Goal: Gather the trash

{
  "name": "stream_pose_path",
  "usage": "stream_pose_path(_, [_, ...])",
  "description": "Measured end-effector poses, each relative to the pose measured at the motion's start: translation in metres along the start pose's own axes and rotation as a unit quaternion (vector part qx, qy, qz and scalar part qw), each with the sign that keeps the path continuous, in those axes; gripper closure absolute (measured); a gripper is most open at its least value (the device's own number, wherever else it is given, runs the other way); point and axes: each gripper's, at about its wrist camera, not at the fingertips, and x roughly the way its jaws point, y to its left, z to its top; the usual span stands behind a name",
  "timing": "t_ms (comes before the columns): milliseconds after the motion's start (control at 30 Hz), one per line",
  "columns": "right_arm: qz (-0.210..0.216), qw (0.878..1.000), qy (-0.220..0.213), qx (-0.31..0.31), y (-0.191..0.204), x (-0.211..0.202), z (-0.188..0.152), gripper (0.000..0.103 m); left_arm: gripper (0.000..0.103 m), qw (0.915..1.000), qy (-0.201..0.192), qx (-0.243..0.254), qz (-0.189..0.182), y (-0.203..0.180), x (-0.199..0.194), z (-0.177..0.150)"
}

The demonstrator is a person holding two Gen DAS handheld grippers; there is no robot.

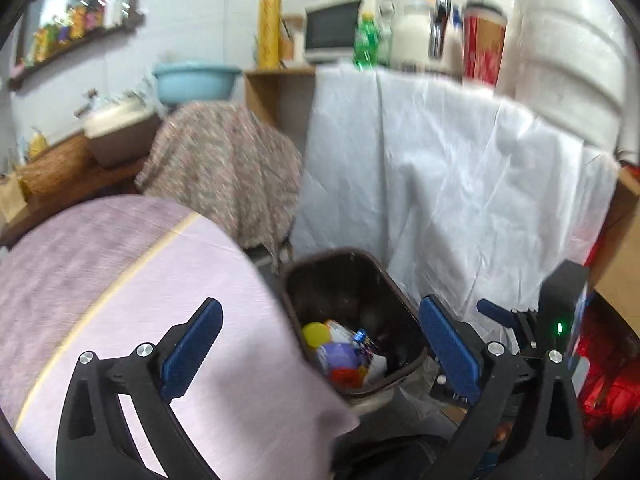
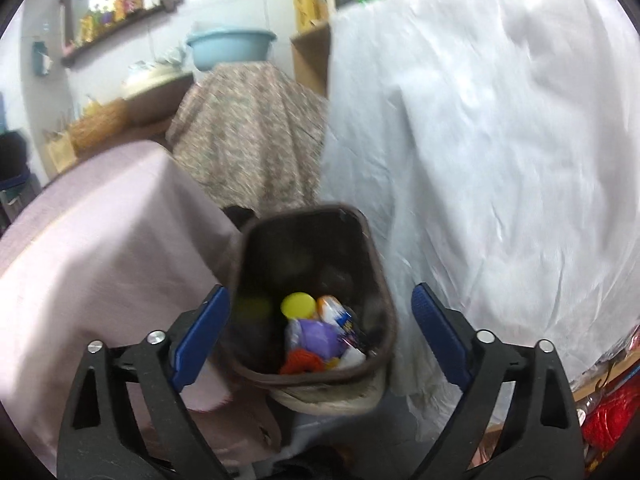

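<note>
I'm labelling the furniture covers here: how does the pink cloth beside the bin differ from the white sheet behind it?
The pink woven cloth looks smooth and matte; the white plastic-looking sheet is creased and slightly shiny. The pink cloth sits lower, left of the brown plastic bin; the white sheet rises higher on its right. Both drape over furniture.

Both wrist views look steeply down, close, sharing the brown bin (image 1: 352,320).

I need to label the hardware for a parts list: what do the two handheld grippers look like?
Both match: the left gripper and right gripper have black plastic forked arms with silver bolt heads, ending in blue ribbed pads. The left view also shows a green light on the right unit's black body.
</note>
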Motion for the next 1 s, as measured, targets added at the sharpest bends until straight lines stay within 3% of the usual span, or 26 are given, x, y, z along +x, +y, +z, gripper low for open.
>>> stream_pose_path(133, [0.03,0.998,-0.041,-0.027,0.038,-0.028,0.014,0.006,0.006,0.999,-0.038,-0.01,0.02,0.026,-0.055,-0.022])
stream_pose_path(400, [0.109,0.985,-0.104,-0.088,0.12,-0.09,0.017,0.006,0.005,0.9902,-0.08,-0.044,0.106,0.078,-0.131,-0.076])
stream_pose_path(633, [0.156,0.971,-0.133,-0.123,0.177,-0.137,-0.001,0.006,0.006,0.9643,-0.111,-0.098,0.22,0.117,-0.186,-0.111])
stream_pose_path(800, [0.185,0.965,-0.142,-0.122,0.204,-0.165,-0.022,0.006,0.006,0.939,-0.128,-0.128,0.293,0.131,-0.222,-0.136])
stream_pose_path(1000, [0.2,0.958,-0.16,-0.13,0.225,-0.2,-0.05,0.006,0.006,0.9264,-0.146,-0.146,0.315,0.132,-0.254,-0.155])
